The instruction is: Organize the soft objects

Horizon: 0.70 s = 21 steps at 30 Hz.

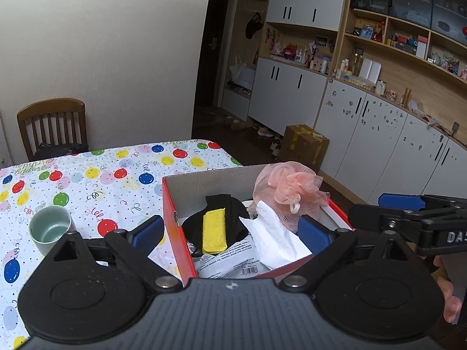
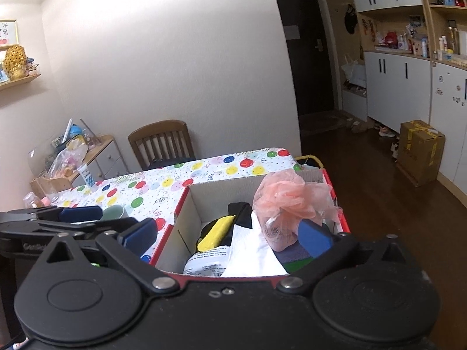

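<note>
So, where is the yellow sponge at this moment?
The yellow sponge lies inside the red box, on a black cloth near its left wall, left of the white tissue and the pink bath pouf.

A home dining room: wooden chair (image 1: pixel 52 125), balloon-print tablecloth (image 1: pixel 96 180), cluttered shelves (image 1: pixel 391 38), shoes by door (image 2: pixel 385 131).

Pink mesh loofah (image 1: pixel 287 186) atop filled box (image 1: pixel 172 201)

White letters "DAS" stand on the right gripper (image 1: pixel 414 207); the printed packet's (image 1: pixel 233 262) text is illegible.
</note>
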Tool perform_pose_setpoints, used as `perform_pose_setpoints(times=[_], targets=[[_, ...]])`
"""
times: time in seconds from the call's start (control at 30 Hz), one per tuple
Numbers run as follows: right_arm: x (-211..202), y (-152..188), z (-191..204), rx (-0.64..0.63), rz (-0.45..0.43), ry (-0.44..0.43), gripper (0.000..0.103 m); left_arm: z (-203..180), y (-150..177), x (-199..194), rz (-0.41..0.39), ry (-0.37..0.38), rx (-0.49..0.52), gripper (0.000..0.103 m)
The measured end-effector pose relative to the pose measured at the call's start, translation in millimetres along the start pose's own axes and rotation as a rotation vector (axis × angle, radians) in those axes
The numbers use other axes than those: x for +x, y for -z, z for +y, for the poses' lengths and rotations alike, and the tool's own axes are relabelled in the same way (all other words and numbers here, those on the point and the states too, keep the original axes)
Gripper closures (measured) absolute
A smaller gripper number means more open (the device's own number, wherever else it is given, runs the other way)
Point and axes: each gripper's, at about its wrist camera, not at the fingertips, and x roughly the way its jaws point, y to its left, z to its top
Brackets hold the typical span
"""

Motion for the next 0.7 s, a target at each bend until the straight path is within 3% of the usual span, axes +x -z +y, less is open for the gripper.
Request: perform_pose_setpoints(times=[0.7], targets=[[-2,6,14,-0.003,-0.006,0.015,0.0,-1,3,-14,-0.03,0.023,0.003,0.004]])
